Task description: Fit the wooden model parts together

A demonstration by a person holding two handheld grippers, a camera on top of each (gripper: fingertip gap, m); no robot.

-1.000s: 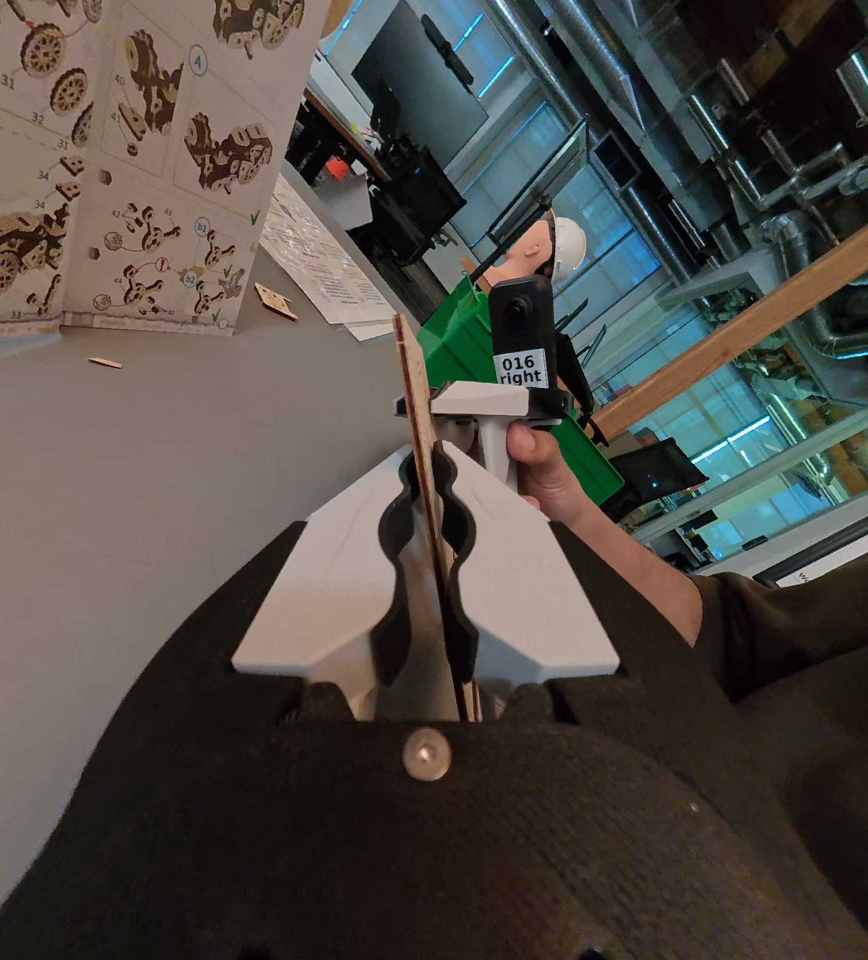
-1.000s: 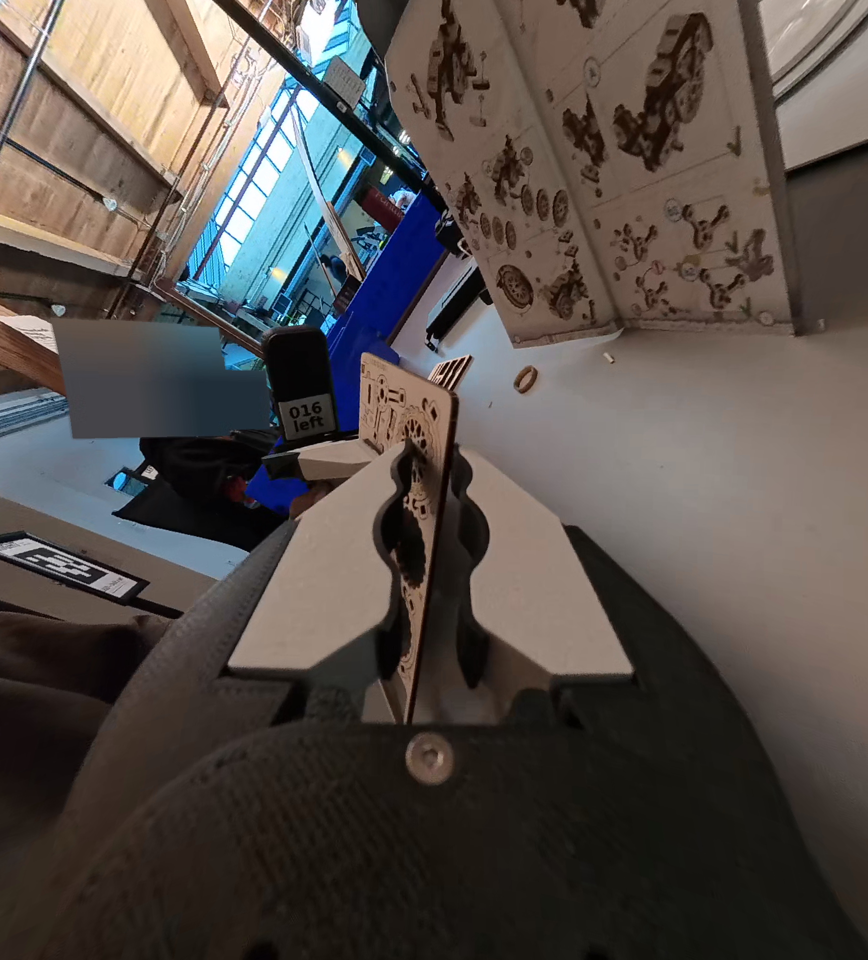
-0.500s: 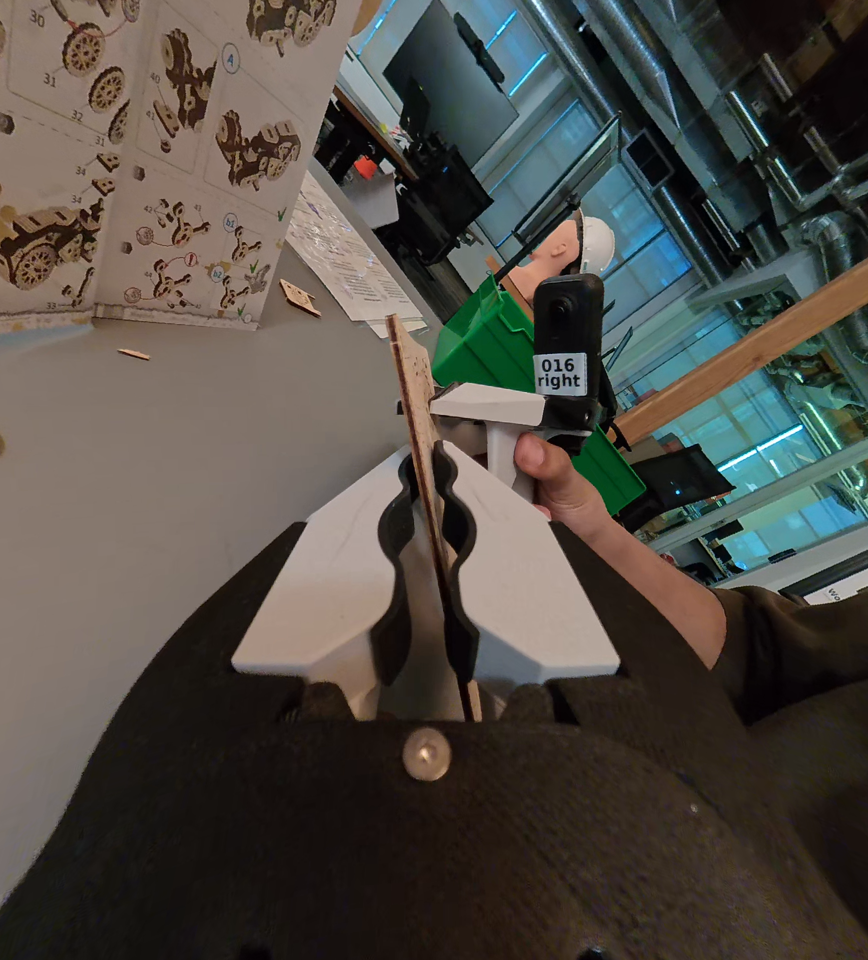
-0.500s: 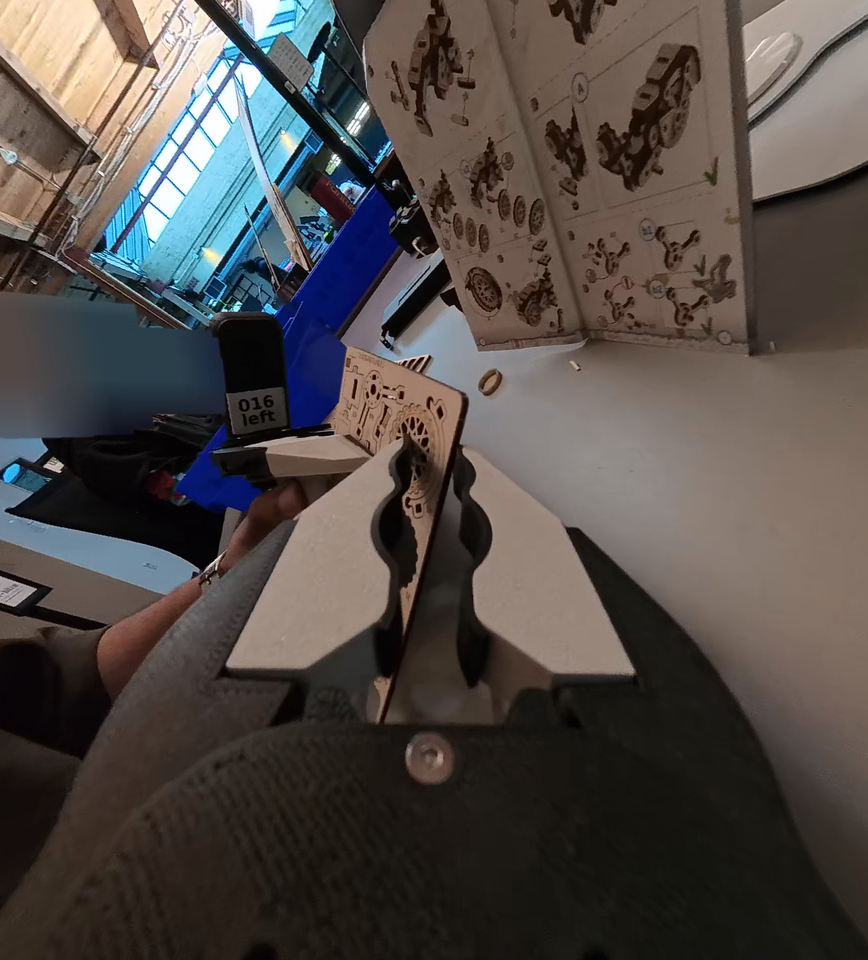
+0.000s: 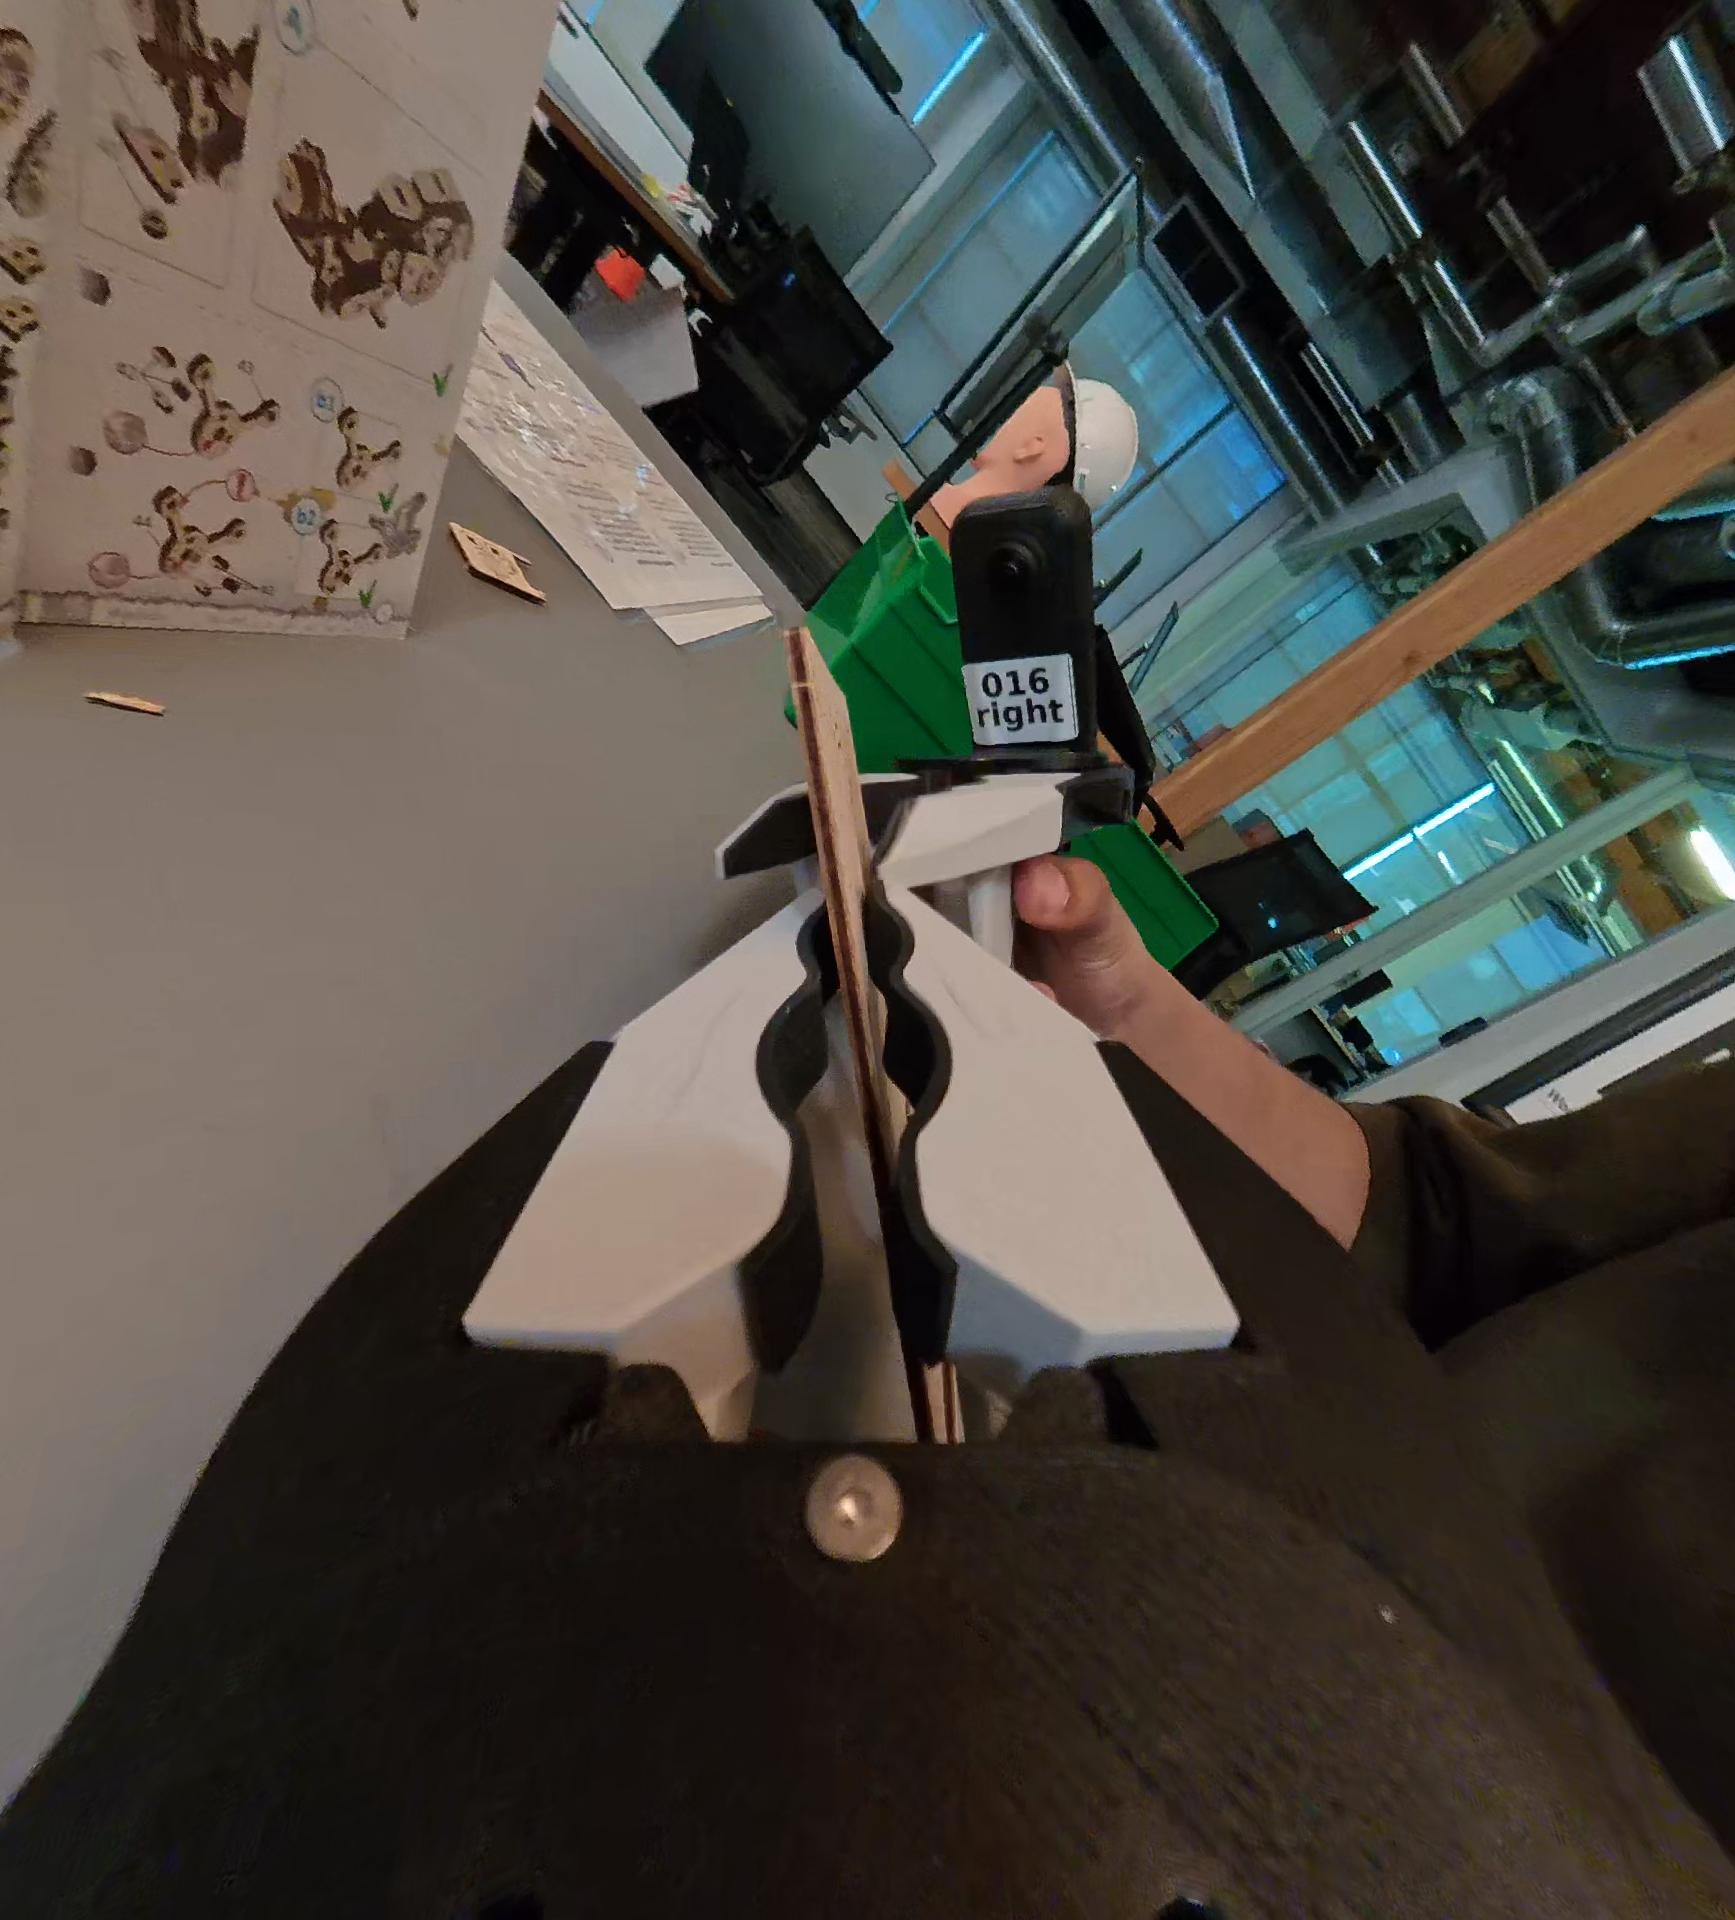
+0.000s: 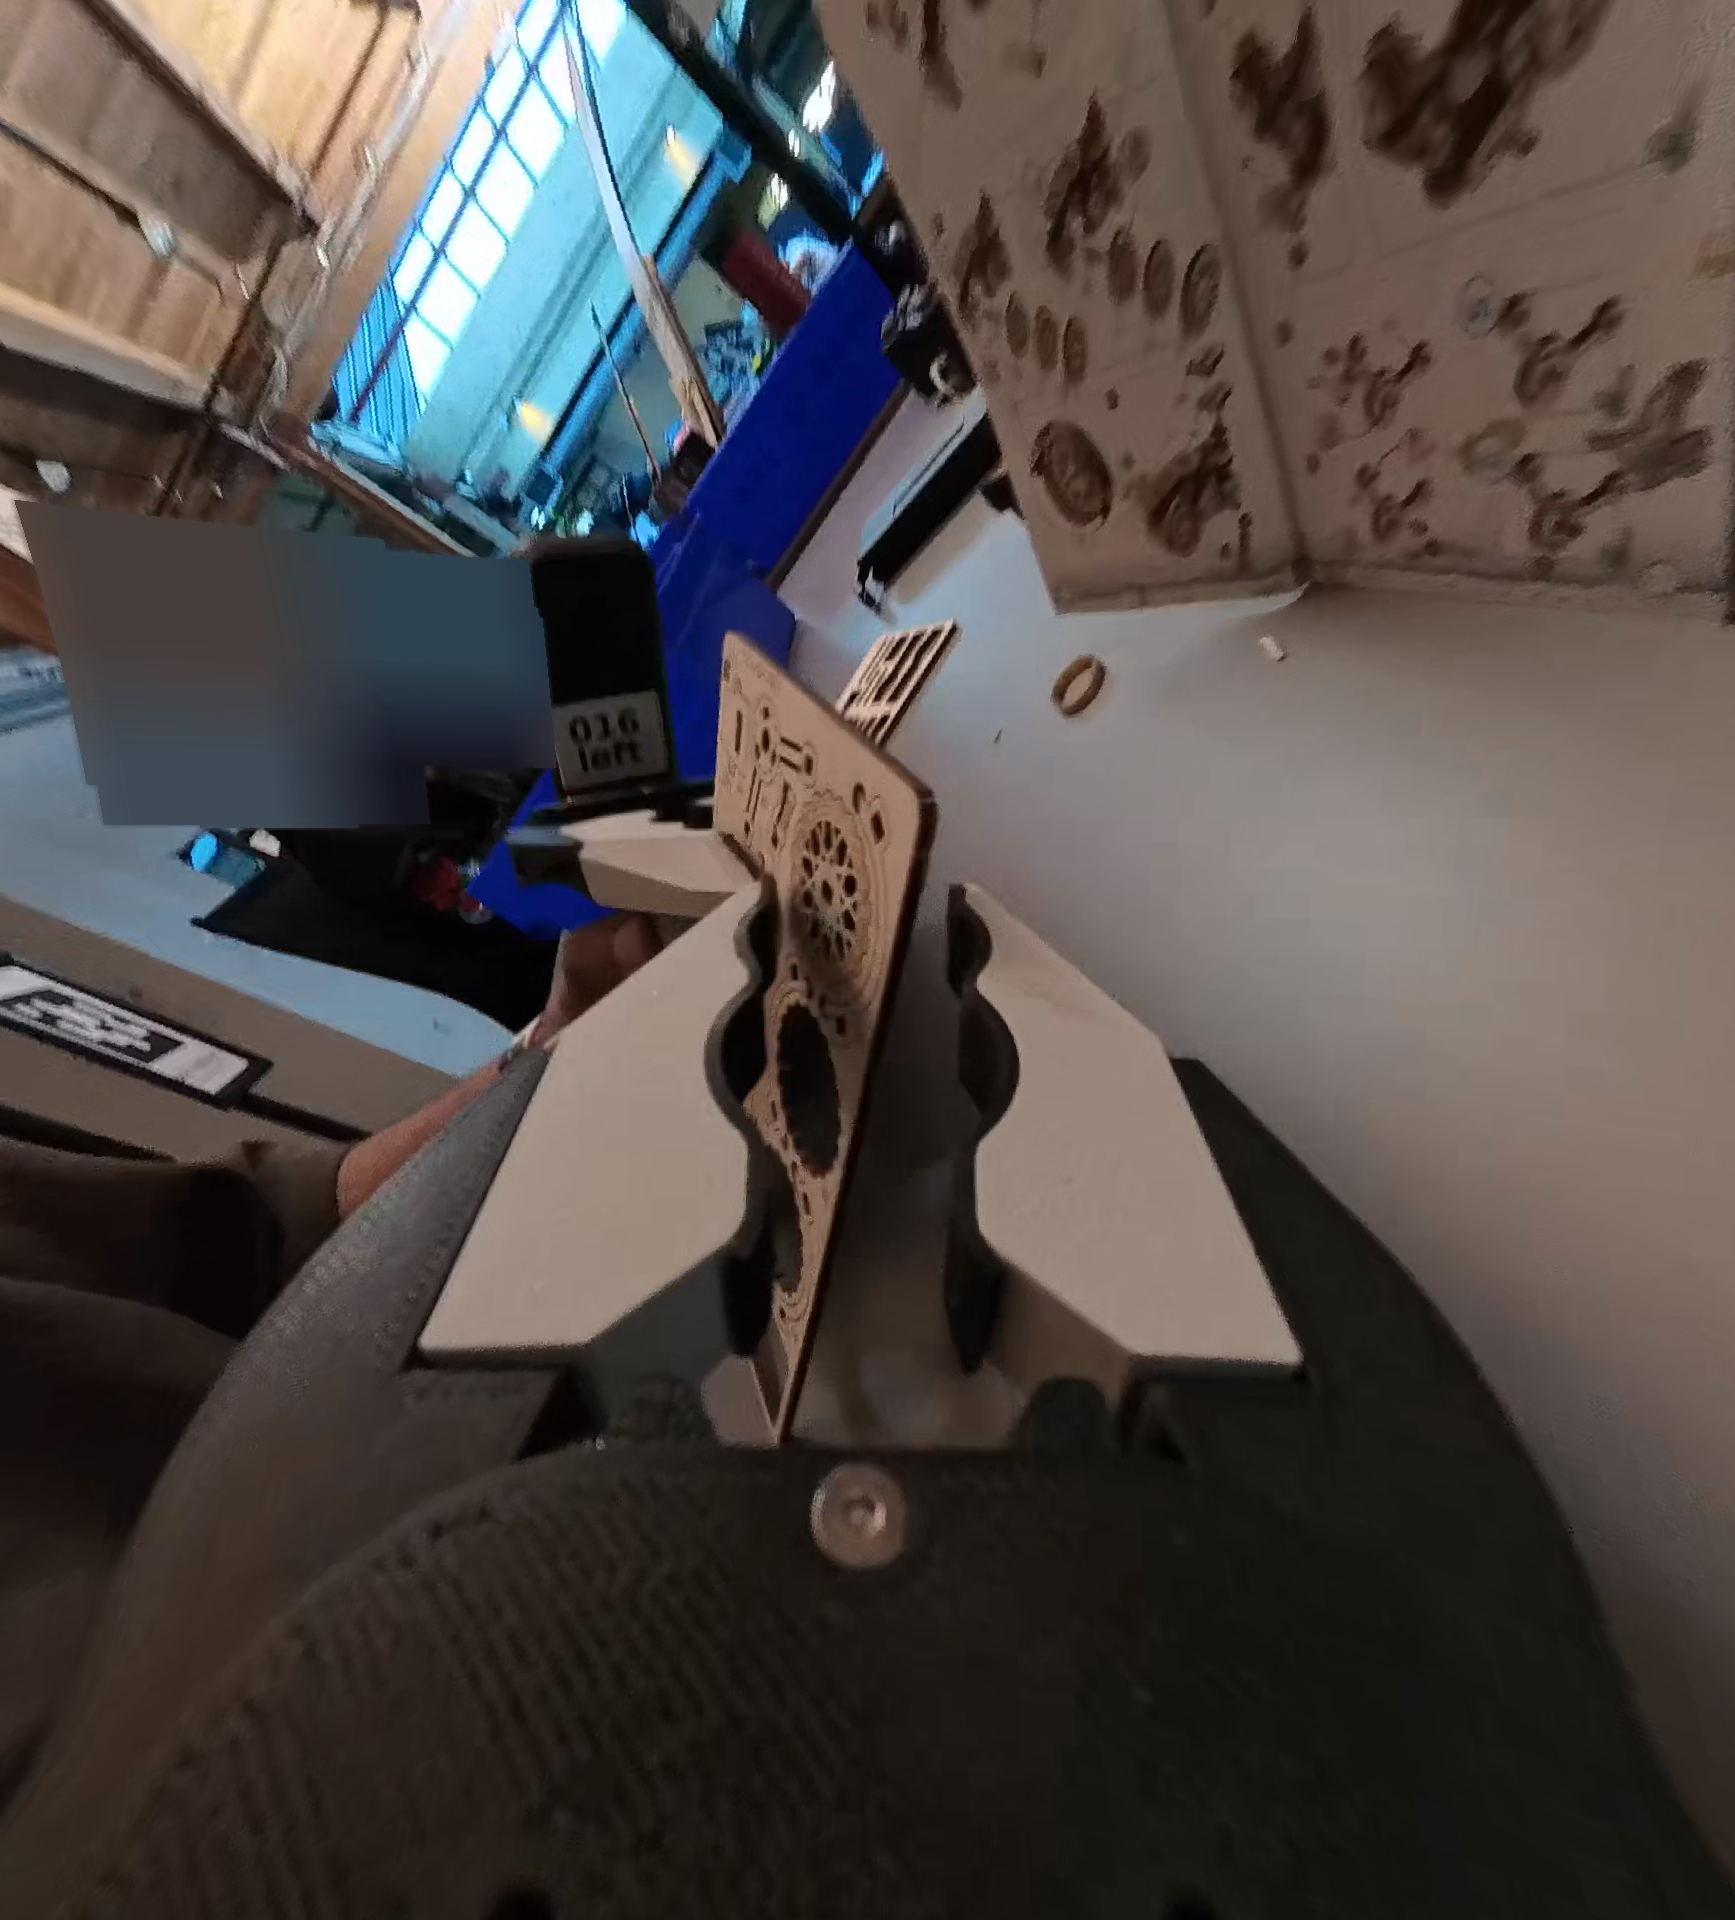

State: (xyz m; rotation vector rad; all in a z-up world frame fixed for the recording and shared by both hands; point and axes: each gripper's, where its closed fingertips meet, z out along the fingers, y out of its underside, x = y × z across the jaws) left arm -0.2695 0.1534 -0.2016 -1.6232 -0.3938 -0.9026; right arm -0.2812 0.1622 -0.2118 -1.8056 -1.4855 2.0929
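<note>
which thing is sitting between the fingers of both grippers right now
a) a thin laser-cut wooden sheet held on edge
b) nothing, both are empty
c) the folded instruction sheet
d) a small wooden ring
a: the thin wooden sheet stands on edge between the fingers of the right gripper, and the left wrist view shows the same sheet edge-on in the left gripper; the small wooden ring lies apart on the table.

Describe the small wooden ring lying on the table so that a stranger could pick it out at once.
Start at the folded instruction sheet standing on the grey table in the right wrist view. Just in front of its lower left corner lies the wooden ring. Unlike the slatted wooden piece to its left and the tiny pale peg to its right, it is a round, open hoop.
</note>
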